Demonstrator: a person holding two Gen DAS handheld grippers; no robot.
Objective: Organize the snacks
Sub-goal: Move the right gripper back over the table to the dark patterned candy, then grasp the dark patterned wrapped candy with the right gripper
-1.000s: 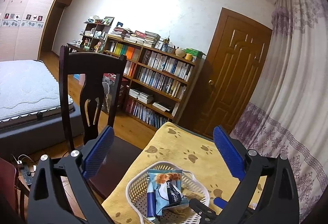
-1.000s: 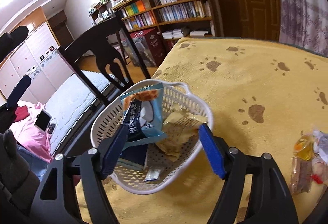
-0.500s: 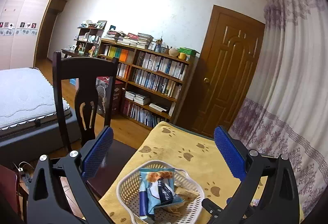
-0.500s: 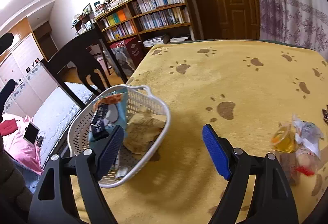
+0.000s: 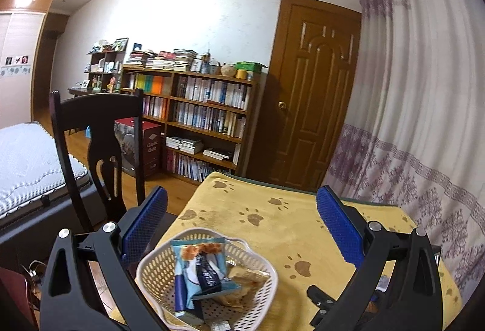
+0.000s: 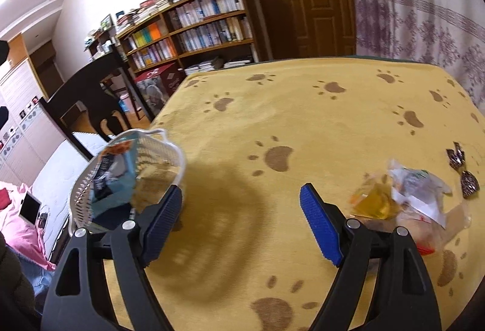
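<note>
A white perforated basket (image 5: 266,267) (image 6: 169,149) sits near the left edge of the yellow paw-print tablecloth (image 6: 303,106). A light-blue snack packet (image 5: 203,267) (image 6: 113,179) leans inside it over other wrapped snacks. Loose snacks lie at the right: a yellow jelly cup (image 6: 374,202), a clear wrapper with white paper (image 6: 418,191) and two dark twisted candies (image 6: 463,170). My left gripper (image 5: 241,228) hangs open above the basket with nothing in it. My right gripper (image 6: 241,203) is open and empty over bare cloth between the basket and the loose snacks.
A dark wooden chair (image 5: 100,131) stands at the table's left side, with a bed (image 5: 27,161) beyond it. A bookshelf (image 5: 194,118) and a brown door (image 5: 312,106) are at the back. A patterned curtain (image 5: 418,118) hangs at the right.
My right gripper has swung right, away from the basket and towards the loose snacks. The left gripper has drawn back a little; the basket looks smaller and lower.
</note>
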